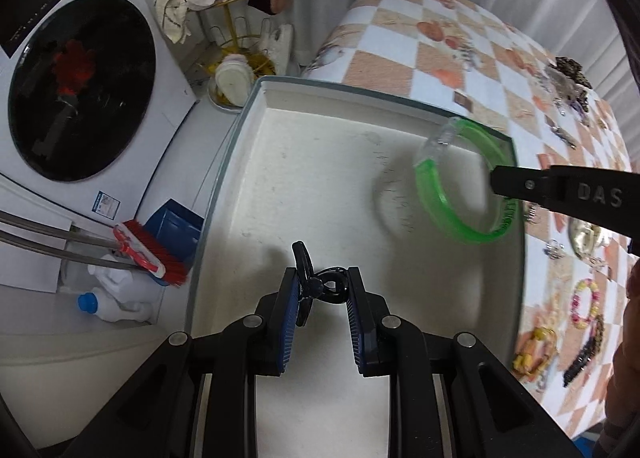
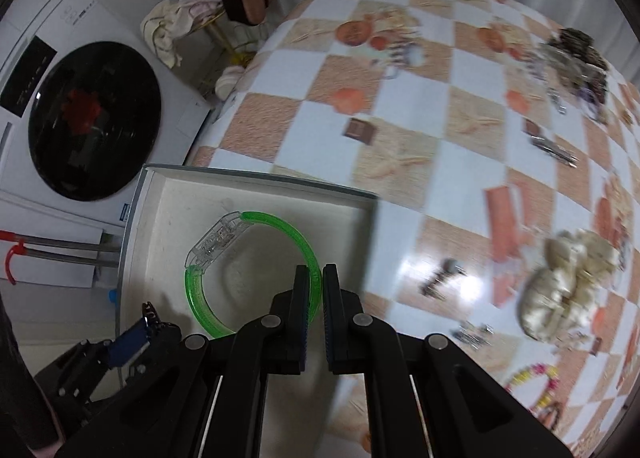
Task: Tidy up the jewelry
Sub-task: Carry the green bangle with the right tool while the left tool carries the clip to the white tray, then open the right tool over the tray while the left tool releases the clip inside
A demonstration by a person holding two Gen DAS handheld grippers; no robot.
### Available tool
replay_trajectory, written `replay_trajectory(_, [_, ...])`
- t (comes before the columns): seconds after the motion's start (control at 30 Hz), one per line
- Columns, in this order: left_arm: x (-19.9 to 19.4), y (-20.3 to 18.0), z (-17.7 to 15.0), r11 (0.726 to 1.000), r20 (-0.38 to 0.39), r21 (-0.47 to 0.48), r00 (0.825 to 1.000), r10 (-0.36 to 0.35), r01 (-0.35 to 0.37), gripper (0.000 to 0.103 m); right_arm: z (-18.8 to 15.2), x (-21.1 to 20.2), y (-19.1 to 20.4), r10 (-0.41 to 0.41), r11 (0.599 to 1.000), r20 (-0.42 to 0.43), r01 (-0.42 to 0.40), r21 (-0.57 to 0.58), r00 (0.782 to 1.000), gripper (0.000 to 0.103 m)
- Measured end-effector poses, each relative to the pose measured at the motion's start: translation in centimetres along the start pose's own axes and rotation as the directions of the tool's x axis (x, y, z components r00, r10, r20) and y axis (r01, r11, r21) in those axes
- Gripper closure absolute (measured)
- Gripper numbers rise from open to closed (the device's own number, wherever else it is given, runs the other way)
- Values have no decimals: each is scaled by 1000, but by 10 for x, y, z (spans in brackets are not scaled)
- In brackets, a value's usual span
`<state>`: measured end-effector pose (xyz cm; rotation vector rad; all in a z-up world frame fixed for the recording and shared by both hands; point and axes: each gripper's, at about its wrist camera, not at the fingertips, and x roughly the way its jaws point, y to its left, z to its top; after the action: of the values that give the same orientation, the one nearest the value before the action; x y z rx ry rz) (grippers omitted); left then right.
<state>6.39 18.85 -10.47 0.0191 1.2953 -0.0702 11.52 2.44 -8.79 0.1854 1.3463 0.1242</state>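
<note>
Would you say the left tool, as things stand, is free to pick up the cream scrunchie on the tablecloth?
Probably not. The left tool is already shut on a black hair clip above the white tray, and the cream scrunchie lies beyond the right tool holding the green bangle.

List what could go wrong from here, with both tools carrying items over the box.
The right tool pinches the green bangle only by its thin band, so it could swing or slip out. The left tool holds a small black clip near its tips; released from above, it may bounce past the white box edge.
</note>
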Motion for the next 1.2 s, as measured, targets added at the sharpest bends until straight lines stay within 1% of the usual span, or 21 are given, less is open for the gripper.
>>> replay_trajectory(0.13, [12,3,1,999,6,8,999,36,-36,74,7,26,10,-3,1000,-17,3,-22,1000,96])
replay_trajectory(0.2, [17,3,1,999,5,14,999,46,-46,74,10,36,10,-8,1000,-23,8,-21,1000,96])
replay_trajectory(0.3, [18,0,-1,998,23,29,998,61,-61,74,12,45,8,-9,1000,-32,9,-19,999,96])
replay_trajectory(0.43, [20,-4,-2,994,26,53,996,91,-92,71,12,45,10,-15,999,-23,14,-38,1000,95])
replay_trajectory(0.63, [19,-8,-2,990,23,75,993,117,-118,71,16,45,6,9,1000,-27,-10,-19,1000,93])
replay_trajectory(0.67, [19,-8,-2,990,23,77,993,120,-121,65,16,44,5,16,1000,-30,-17,-16,999,92])
replay_trajectory(0.7, [19,-8,-3,989,22,77,992,126,-128,51,16,43,4,22,1000,-32,-23,-14,999,91])
replay_trajectory(0.73, [17,-8,-3,988,26,73,991,132,-134,17,15,41,2,35,999,-32,-35,-7,999,89])
replay_trajectory(0.77, [13,-7,-3,988,49,62,989,139,-142,7,15,39,1,44,999,-29,-44,-1,999,86])
replay_trajectory(0.83, [7,-7,-4,987,73,67,988,138,-143,7,15,32,0,60,998,-13,-60,8,998,79])
replay_trajectory(0.9, [6,-8,-5,986,67,79,988,140,-145,7,13,23,-2,70,997,6,-70,15,998,67])
replay_trajectory(1.03, [2,-14,-6,984,72,105,988,138,-145,7,8,2,-13,86,995,34,-87,50,996,62])
replay_trajectory(1.07, [0,-16,-6,983,76,112,988,134,-142,6,6,-3,-17,88,994,40,-91,63,995,57])
replay_trajectory(1.1, [-3,-19,-6,983,81,122,989,127,-137,1,3,-8,-23,90,992,46,-93,81,995,50])
replay_trajectory(1.13, [-6,-23,-6,983,88,132,989,118,-129,0,0,-14,-29,90,991,55,-95,98,994,46])
replay_trajectory(1.2, [-11,-29,-5,982,92,158,992,88,-102,0,-8,-24,-42,85,987,71,-94,131,994,33])
